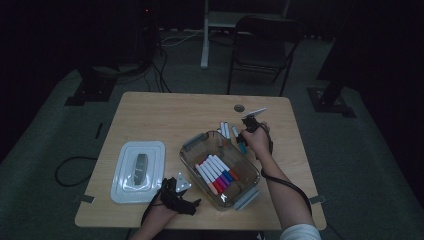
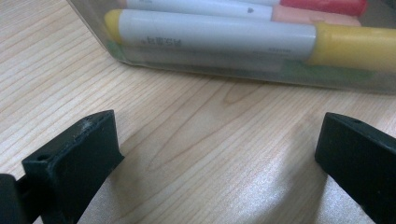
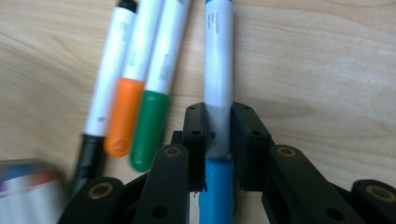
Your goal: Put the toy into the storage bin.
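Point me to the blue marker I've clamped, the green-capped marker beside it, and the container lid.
blue marker (image 3: 218,70), right gripper view, white barrel
green-capped marker (image 3: 148,128), right gripper view, green cap
container lid (image 1: 125,172), high view, flat rim

You work in a dim room; light falls mainly on the pale wood counter (image 1: 150,107). Grey-green carpet (image 1: 350,150) covers the floor. Behind the counter stands a dark folding chair (image 1: 262,47) beside a white stand leg (image 1: 205,35). Black cables (image 1: 160,70) trail across the carpet.
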Action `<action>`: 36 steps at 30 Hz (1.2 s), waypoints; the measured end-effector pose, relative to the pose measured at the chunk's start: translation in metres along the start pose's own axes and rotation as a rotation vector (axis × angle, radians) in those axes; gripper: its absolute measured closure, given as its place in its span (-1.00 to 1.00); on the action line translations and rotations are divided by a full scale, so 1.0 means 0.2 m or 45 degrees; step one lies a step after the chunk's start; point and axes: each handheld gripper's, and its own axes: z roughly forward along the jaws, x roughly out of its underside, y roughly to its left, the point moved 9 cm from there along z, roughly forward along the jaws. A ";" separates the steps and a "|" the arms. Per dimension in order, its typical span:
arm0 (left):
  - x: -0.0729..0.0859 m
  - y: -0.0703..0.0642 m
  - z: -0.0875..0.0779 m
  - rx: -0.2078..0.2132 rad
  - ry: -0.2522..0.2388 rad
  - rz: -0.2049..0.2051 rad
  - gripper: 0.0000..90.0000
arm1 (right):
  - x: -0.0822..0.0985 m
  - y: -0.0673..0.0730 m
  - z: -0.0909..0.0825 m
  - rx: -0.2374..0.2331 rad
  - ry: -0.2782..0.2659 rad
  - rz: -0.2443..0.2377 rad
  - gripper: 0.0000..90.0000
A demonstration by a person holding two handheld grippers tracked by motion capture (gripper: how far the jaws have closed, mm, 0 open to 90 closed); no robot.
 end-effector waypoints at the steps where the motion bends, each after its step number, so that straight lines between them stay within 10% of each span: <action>1: 0.00 0.00 0.00 0.000 0.001 0.000 -0.99 | 0.00 0.01 -0.02 -0.028 -0.007 0.019 0.71; 26: 0.00 0.00 0.00 0.001 0.002 0.001 -0.99 | 0.13 0.12 -0.58 -0.265 -0.149 -0.068 0.71; 36: 0.00 0.00 0.00 0.001 0.003 0.001 -0.99 | 0.20 0.32 -0.74 -0.416 -0.177 -0.170 0.71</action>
